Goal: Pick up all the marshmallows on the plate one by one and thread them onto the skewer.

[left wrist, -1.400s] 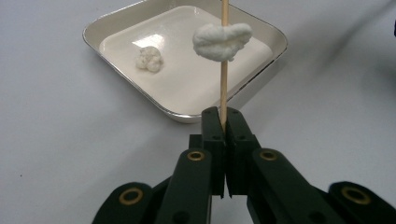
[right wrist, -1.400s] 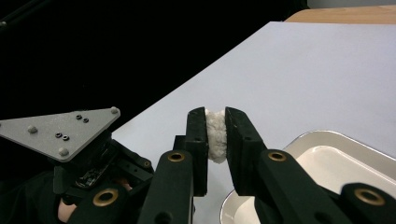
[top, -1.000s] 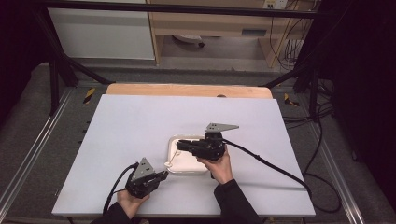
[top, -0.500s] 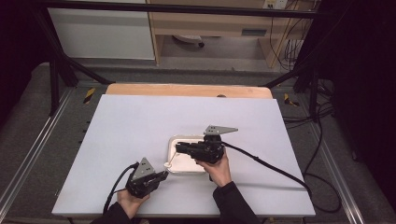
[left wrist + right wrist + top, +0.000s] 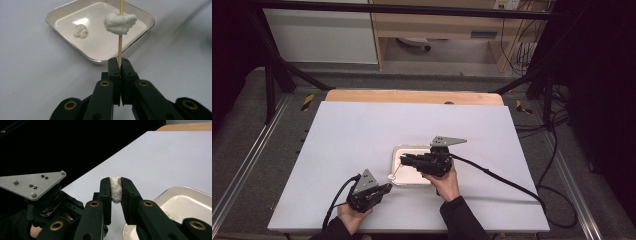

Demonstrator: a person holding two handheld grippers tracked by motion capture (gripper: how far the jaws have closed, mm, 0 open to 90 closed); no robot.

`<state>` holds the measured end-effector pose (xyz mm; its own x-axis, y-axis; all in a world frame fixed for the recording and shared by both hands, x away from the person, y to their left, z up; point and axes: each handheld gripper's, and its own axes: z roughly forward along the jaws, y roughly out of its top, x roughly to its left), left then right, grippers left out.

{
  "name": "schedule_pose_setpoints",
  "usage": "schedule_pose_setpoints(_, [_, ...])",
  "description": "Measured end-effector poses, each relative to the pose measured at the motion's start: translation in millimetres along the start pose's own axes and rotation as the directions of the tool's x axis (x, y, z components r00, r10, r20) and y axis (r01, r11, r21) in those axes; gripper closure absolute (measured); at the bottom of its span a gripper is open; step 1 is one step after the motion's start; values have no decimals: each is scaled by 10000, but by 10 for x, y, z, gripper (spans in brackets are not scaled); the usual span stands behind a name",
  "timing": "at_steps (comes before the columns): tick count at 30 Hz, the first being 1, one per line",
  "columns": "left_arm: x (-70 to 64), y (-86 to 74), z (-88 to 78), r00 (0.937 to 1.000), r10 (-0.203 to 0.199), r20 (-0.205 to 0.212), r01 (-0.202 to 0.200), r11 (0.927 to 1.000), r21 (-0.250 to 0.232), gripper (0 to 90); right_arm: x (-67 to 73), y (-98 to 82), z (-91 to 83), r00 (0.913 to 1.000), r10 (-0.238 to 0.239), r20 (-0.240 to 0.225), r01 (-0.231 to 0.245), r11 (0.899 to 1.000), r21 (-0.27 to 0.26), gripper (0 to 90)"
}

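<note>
Nothing has moved: left tongs [image 5: 119, 65] clamp 1 skewer [image 5: 120, 37], right tongs [image 5: 115, 185] pinch 1 marshmallow [image 5: 115, 189].

1. The tray [image 5: 62, 15] is white inside with a shiny silver rim.
2. The puffs [image 5: 120, 22] are white.
3. The stick [image 5: 120, 47] is light brown.
4. The table [image 5: 362, 135] is pale grey.
5. The grippers [image 5: 408, 160] are black.

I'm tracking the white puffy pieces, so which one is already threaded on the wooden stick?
The largest piece, pierced by the skewer above the tray. One lies loose in the tray; another is pinched in the right hand-held gripper.
</note>
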<state>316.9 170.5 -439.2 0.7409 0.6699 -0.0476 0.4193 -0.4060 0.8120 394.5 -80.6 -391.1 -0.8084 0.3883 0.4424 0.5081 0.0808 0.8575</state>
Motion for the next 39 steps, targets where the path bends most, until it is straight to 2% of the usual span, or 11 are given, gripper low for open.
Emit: schedule_pose_setpoints(39, [-1, -1, 16, 10000, -3, -49, 4, 10000, 55, 884, 0, -59, 45, 9997, 120, -190, -118, 9999, 98, 802])
